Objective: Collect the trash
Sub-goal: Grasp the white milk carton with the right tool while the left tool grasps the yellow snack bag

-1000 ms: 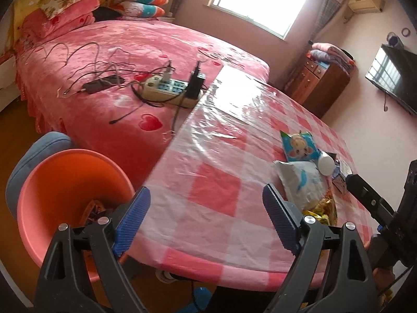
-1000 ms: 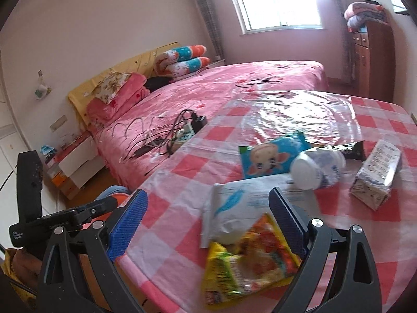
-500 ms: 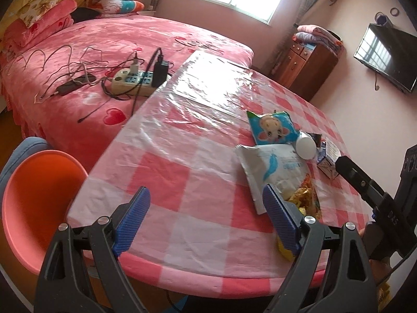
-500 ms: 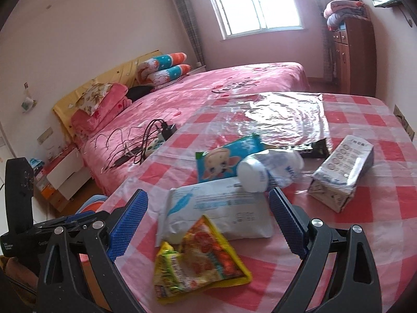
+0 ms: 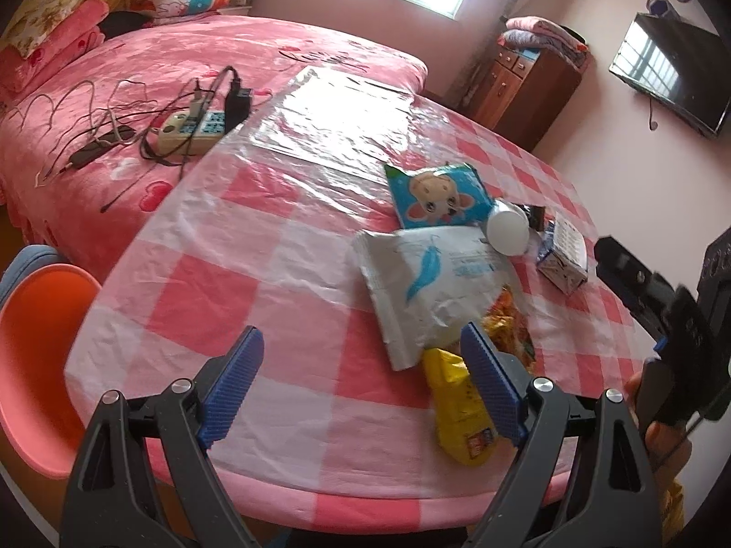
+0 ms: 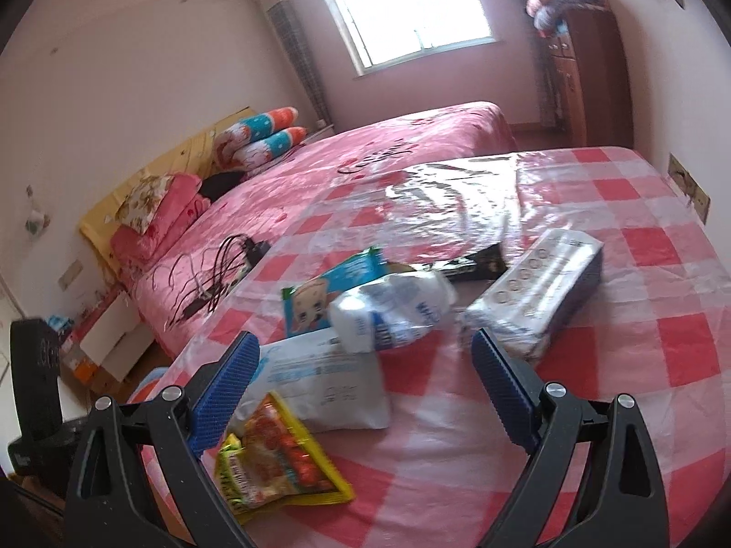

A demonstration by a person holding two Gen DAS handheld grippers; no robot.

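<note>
We have both tools spread wide and empty: the left tool [image 5: 361,365] low in its frame over the near edge of the desk [image 5: 256,246], the right tool [image 6: 365,372] low in its frame above the litter. Nothing touches either one yet.

The trash lies in a loose heap right of centre in the left view and across the middle of the right view. Nearest us is the yellow snack bag [image 6: 278,461], flat, crinkly and probably almost weightless; we judge it best pinched at a free edge or corner, since the film is slick and a flat face gives the fingers nothing to close on. The white pouch [image 5: 425,283] overlaps it and partly covers it in the left view; it looks soft and limp, so it should sag when lifted and wants a grip well in from the rim. The blue wrapper [image 5: 436,196] lies beyond, equally thin. The crushed bottle [image 6: 393,315] rests against the pouch; light, springy, round enough to roll, so we would take it across the dented middle. The carton [image 6: 534,292] at the right is the stiffest piece and could be held across its narrow sides.

An orange bin [image 5: 32,360] sits at the left edge of the left view, below the desk rim, likely the drop point.
</note>
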